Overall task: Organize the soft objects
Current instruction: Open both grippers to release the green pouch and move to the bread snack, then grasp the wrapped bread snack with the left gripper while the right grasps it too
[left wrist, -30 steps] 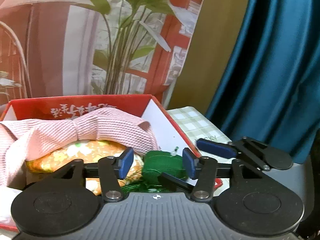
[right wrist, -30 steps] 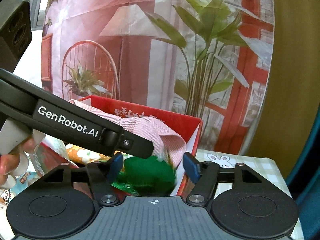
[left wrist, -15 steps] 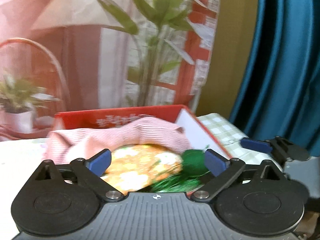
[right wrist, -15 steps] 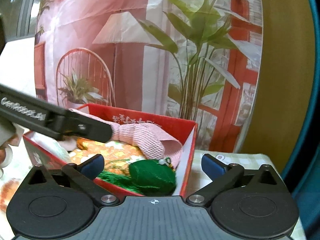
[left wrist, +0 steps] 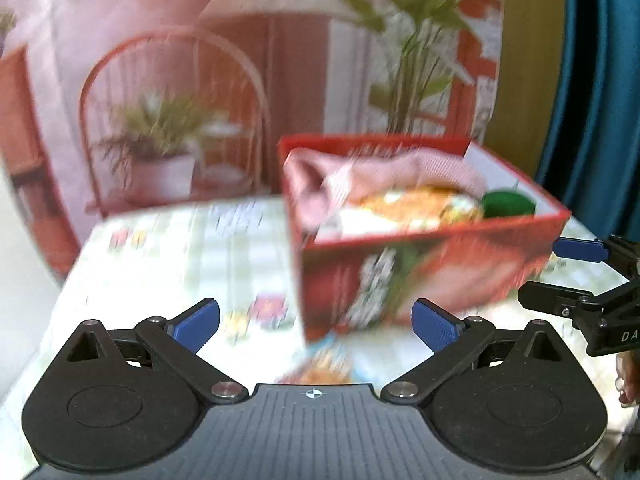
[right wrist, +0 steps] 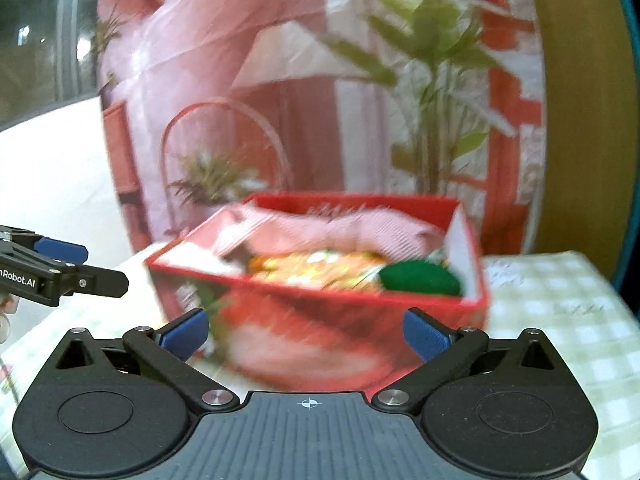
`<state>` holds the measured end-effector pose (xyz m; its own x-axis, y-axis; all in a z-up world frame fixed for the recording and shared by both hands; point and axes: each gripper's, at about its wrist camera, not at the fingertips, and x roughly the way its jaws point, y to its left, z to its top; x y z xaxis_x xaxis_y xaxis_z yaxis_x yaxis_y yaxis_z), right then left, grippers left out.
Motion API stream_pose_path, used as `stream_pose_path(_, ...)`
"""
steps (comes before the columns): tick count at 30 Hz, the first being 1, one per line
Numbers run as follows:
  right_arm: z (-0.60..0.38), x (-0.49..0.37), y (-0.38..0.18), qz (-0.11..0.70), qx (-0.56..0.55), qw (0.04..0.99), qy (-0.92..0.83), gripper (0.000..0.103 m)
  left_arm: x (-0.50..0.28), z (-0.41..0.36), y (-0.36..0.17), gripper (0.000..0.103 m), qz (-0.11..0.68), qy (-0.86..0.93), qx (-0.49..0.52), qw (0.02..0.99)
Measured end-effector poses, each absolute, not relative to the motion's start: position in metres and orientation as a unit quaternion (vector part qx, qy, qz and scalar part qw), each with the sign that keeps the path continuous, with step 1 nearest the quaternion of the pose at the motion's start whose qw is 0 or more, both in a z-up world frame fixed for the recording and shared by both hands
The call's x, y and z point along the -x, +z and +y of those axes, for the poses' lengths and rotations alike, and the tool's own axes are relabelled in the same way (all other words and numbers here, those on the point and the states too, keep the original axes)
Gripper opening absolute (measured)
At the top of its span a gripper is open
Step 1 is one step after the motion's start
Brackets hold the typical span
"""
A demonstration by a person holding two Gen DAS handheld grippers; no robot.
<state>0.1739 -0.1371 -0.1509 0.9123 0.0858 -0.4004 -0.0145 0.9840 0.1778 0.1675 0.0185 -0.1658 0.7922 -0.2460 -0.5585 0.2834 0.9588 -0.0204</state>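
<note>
- While both views are blurred, the left tool (left wrist: 315, 324) stands wide with nothing between its pads, over the checked surface (left wrist: 168, 256).
- Red box (left wrist: 432, 268) sits toward the surface's far right edge.
- Inside it, left to right: pink ribbed cloth (right wrist: 352, 228) along the back wall, orange floral cloth (right wrist: 316, 266) in the middle, green yarn ball (right wrist: 420, 278) in the right corner.
- Right tool (right wrist: 306, 334) is likewise wide and empty, near the box's front wall.
</note>
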Motion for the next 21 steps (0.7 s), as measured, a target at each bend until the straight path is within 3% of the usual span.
stream_pose_path(3,-0.118,-0.178,-0.161,0.235,-0.074,0.968,0.052,0.102,-0.167,0.038,-0.187,0.099,0.315,-0.130,0.001,0.940)
stream_pose_path(7,-0.094,-0.185,-0.174,0.260,-0.057,0.960,0.089,0.100,-0.174,0.059,-0.212,0.078,0.352,-0.131,0.078,0.923)
stream_pose_path(12,-0.068,-0.201,-0.187,0.290,-0.019,0.948,0.133,0.088,-0.172,0.072,-0.236,0.069,0.374,-0.142,0.146,0.905)
stream_pose_path(16,-0.048,-0.214,-0.194,0.308,0.000,0.936,0.168,0.086,-0.173,0.073,-0.251,0.051,0.385,-0.165,0.177,0.891)
stream_pose_path(21,-0.024,-0.224,-0.204,0.324,0.033,0.921,0.214,0.085,-0.168,0.065,-0.259,0.051,0.377,-0.182,0.180,0.890)
